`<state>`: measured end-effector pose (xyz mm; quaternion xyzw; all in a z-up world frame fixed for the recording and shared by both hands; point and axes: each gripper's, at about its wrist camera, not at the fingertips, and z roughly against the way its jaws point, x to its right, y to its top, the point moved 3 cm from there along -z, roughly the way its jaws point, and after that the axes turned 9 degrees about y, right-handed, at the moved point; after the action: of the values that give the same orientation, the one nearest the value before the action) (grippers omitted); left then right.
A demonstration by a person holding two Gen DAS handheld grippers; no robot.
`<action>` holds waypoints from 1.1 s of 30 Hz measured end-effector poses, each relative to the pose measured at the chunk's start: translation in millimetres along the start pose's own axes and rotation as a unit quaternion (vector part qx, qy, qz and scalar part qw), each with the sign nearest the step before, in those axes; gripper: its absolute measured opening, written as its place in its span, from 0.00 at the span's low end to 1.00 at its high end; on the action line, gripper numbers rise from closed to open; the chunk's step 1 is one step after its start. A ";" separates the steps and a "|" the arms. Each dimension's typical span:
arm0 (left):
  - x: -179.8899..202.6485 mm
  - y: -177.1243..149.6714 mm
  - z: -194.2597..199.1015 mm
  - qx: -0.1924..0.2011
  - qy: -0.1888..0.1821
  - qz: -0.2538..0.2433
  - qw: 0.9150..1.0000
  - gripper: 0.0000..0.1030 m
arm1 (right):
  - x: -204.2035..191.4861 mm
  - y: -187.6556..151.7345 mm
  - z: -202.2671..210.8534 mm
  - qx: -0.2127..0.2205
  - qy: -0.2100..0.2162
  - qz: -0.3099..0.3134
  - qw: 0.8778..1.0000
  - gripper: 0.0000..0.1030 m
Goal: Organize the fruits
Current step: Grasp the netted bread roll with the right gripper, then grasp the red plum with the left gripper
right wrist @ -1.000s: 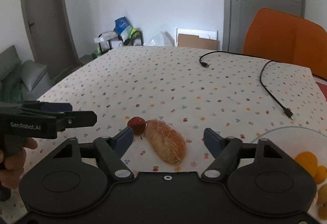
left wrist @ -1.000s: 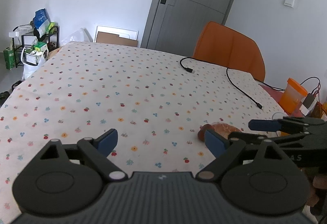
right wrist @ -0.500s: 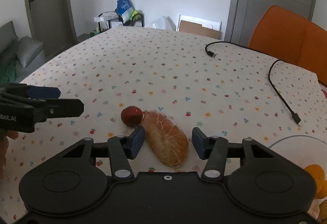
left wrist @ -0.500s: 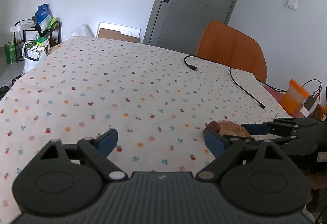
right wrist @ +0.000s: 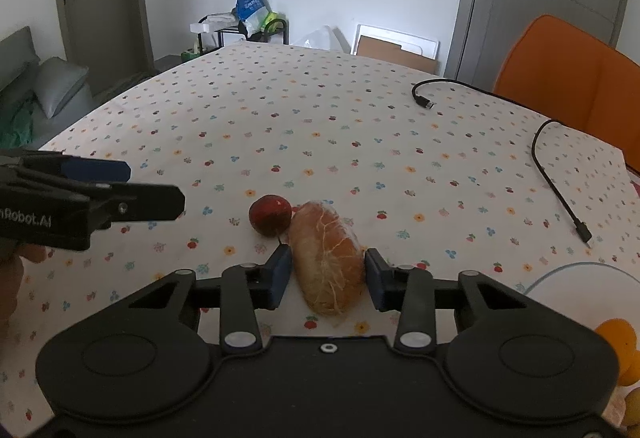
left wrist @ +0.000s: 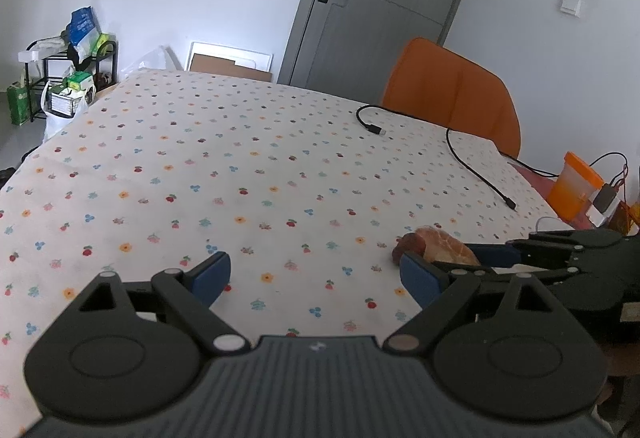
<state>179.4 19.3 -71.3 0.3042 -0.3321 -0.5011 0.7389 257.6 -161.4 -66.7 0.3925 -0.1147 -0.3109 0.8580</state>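
An oblong orange-brown fruit (right wrist: 328, 258) with white veins lies on the flowered tablecloth, and a small red fruit (right wrist: 270, 215) touches its far left end. My right gripper (right wrist: 326, 274) straddles the oblong fruit; its jaws are closing and the blue pads meet both flanks. In the left wrist view the oblong fruit (left wrist: 444, 242) shows just beyond the right gripper (left wrist: 476, 258), with the red fruit (left wrist: 400, 250) partly hidden. My left gripper (left wrist: 316, 272) hangs open over bare cloth, nothing between its fingers. It also reaches in as the left gripper (right wrist: 156, 186) at the left edge.
A white plate (right wrist: 580, 268) with orange fruits (right wrist: 616, 334) sits at the near right. A black cable (right wrist: 556, 182) runs across the far right of the table. An orange chair (right wrist: 568, 66) stands behind it. An orange-lidded cup (left wrist: 576, 190) stands off the table's right edge.
My right gripper's jaws have narrowed from wide apart to the oblong fruit's sides, and the gripper rolled slightly. The left gripper has stayed open and still.
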 end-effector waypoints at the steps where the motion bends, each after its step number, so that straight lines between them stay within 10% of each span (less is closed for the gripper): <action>1: 0.1 0.0 -0.3 0.000 -0.001 0.001 1.000 0.88 | 0.5 0.6 -0.7 0.001 0.001 -0.002 1.000 0.37; 16: 29.5 1.5 -12.6 -0.005 -0.013 -0.023 1.000 0.88 | 11.5 -2.1 16.4 0.040 -0.021 -0.030 0.999 0.33; 29: 64.0 4.1 -34.8 -0.016 -0.017 -0.066 0.998 0.63 | 20.5 -4.3 36.7 0.083 -0.034 -0.047 0.995 0.33; 33: 71.2 6.2 -40.5 -0.014 -0.008 -0.066 0.998 0.43 | 23.6 -4.6 44.2 0.091 -0.034 -0.052 0.994 0.33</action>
<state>234.7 -41.2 -77.3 0.3113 -0.3096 -0.5561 0.7057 254.5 -205.0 -41.9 0.4637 -0.1510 -0.3562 0.7971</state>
